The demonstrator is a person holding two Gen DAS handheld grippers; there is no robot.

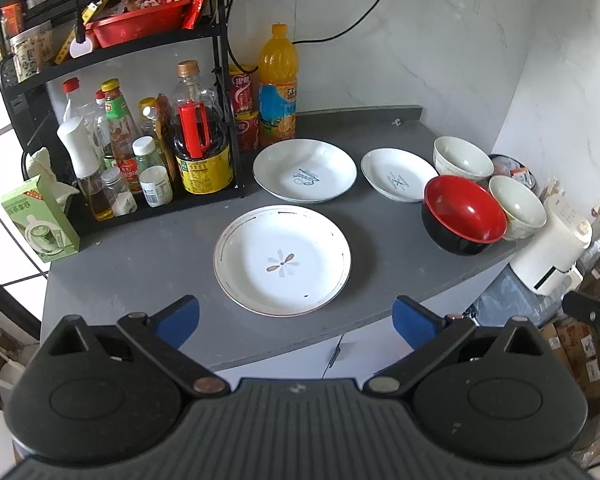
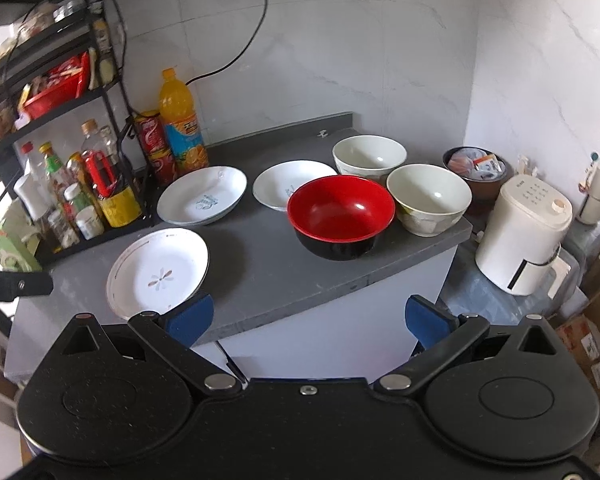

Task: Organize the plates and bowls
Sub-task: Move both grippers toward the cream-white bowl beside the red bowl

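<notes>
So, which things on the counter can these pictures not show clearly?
- Small plate: right wrist view, near edge hidden by the red bowl.
- Flower plate: same view, near rim covered by the right gripper.
- Bottle labels on the rack: text too small, left wrist view.

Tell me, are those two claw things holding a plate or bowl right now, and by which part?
Nothing is held. The left gripper and right gripper are both open, short of the counter, with no dish between their fingers.
</notes>
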